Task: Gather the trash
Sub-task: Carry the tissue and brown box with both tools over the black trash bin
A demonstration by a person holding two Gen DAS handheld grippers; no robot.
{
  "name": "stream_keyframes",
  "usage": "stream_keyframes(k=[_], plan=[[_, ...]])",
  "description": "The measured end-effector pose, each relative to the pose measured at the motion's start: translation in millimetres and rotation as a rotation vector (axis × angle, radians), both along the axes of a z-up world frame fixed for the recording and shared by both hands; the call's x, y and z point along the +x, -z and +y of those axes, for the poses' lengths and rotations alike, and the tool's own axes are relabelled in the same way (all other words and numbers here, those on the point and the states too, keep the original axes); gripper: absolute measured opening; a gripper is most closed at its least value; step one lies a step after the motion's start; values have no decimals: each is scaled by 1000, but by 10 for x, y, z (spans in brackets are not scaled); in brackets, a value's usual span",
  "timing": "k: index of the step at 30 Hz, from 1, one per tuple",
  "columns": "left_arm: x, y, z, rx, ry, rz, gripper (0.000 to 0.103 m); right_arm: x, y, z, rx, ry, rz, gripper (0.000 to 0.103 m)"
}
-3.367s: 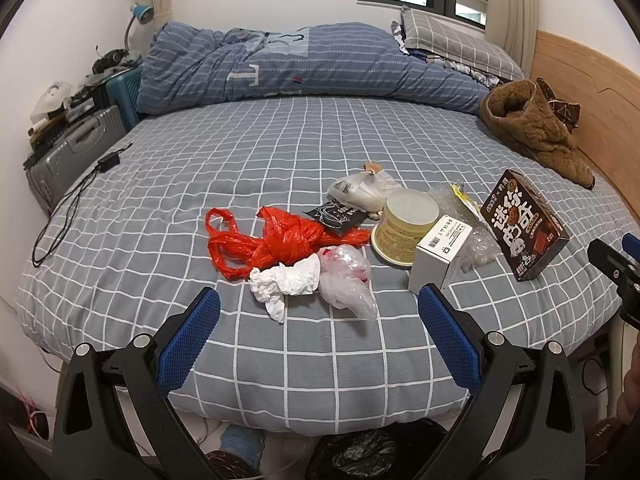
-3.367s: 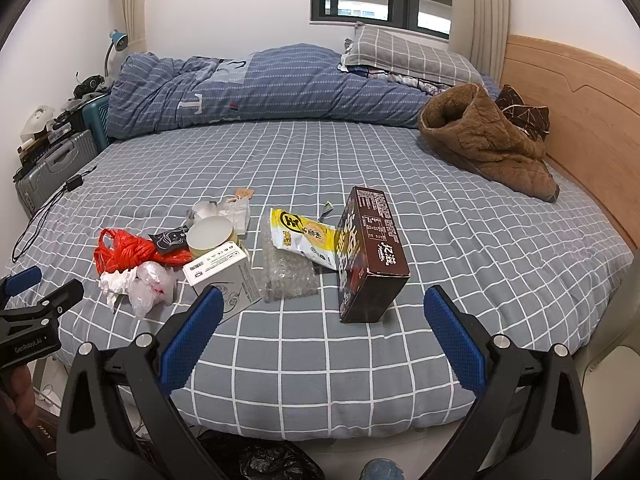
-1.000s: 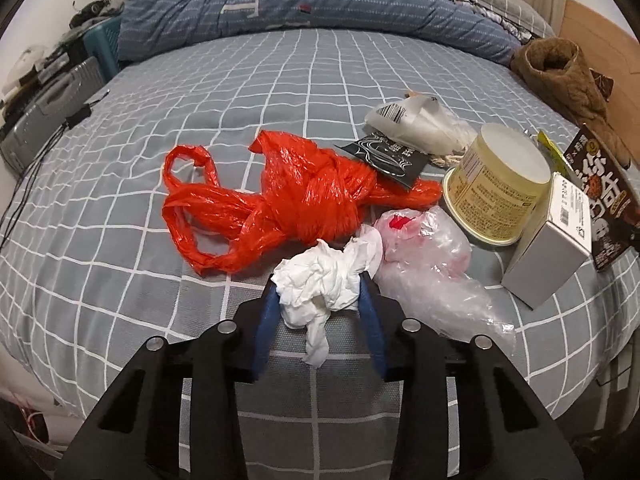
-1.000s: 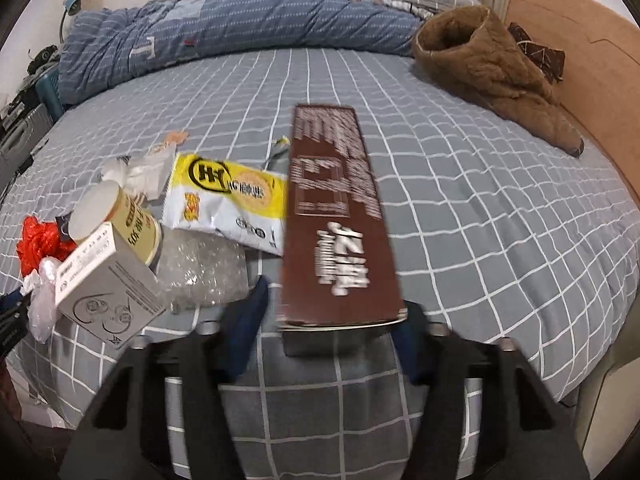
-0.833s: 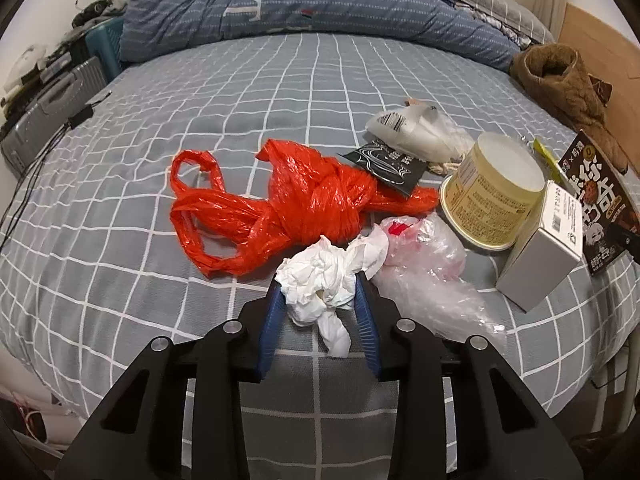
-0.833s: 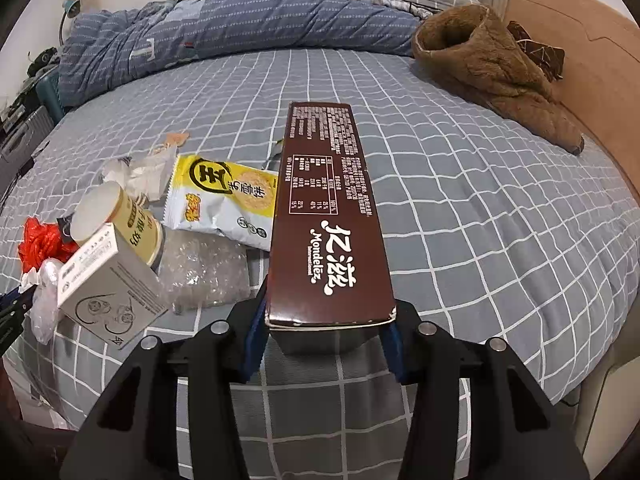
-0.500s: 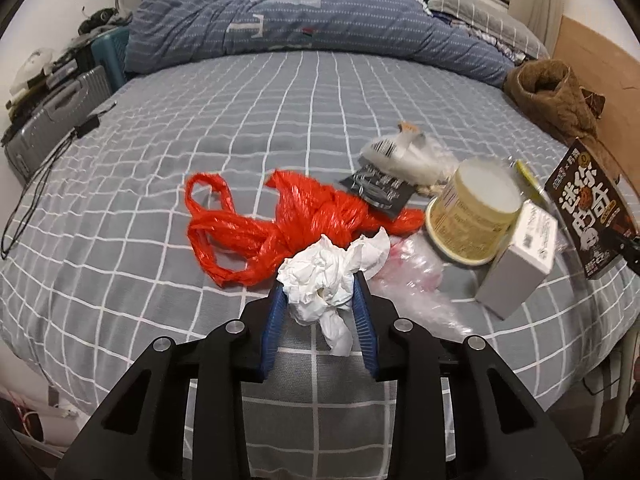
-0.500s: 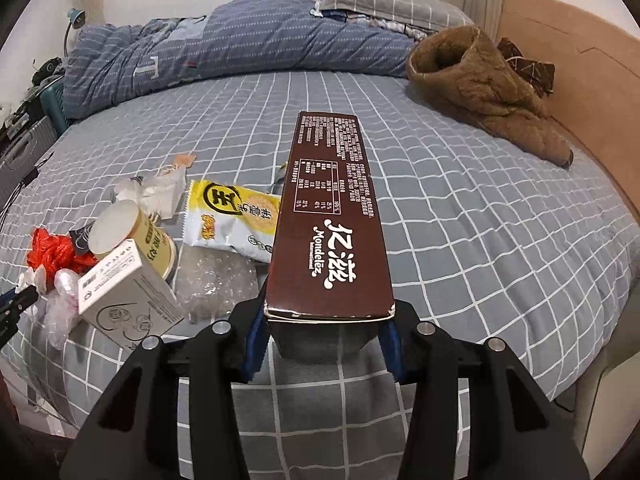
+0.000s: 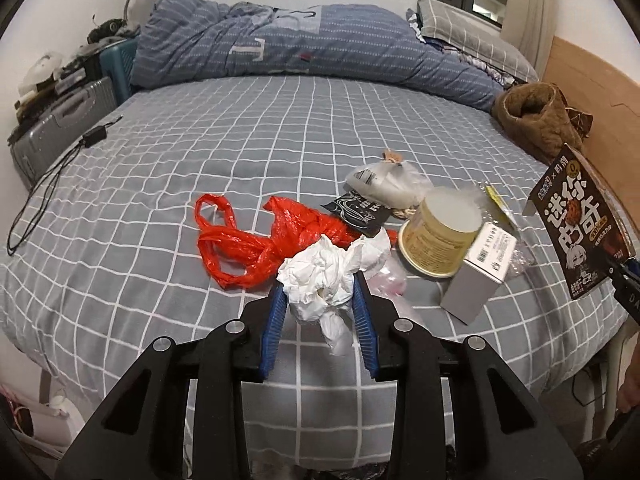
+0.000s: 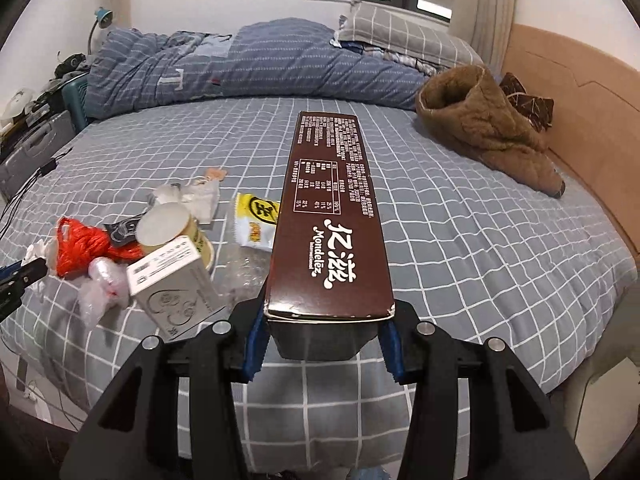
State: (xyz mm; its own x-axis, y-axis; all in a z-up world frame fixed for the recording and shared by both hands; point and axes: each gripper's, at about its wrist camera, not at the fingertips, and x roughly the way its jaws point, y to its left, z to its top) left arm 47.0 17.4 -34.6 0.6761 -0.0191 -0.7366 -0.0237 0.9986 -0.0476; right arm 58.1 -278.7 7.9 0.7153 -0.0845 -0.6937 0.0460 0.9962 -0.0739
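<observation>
My left gripper [image 9: 319, 292] is shut on a crumpled white tissue [image 9: 326, 280] and holds it above the near edge of the bed. My right gripper [image 10: 326, 318] is shut on a long brown cookie box [image 10: 328, 224], lifted off the bed; the box also shows at the right of the left wrist view [image 9: 580, 224]. On the grey checked bedsheet [image 9: 200, 140] lie a knotted red plastic bag [image 9: 256, 240], a clear plastic bag [image 10: 100, 284], a round cup [image 9: 438, 232], a small white box [image 10: 176, 284], a yellow snack packet [image 10: 256, 220] and a black wrapper [image 9: 360, 216].
A rolled blue duvet [image 9: 300, 48] and a pillow [image 10: 404, 32] lie at the far side. A brown fleece garment [image 10: 488, 132] lies by the wooden headboard [image 10: 580, 92]. A suitcase [image 9: 48, 132] and a cable [image 9: 44, 192] are at the left.
Both grippers have closed on their items and pulled back and up: the left lifted the tissue off the bed, the right lifted the brown box.
</observation>
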Motion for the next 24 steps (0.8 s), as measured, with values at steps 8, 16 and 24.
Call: stream_keyframes(k=[8,16,24], plan=[[-335,-251,-185,-1,3,-31,32,-378,-261,129,22,-22,-27,44],[-776,-523,-275,-32,18,-57,32,-861,-477,293,45,-49,-38,44],[-1192,-721,-306,-41,21,-75,32,-1335,-701,424,46,-70,-60,44]])
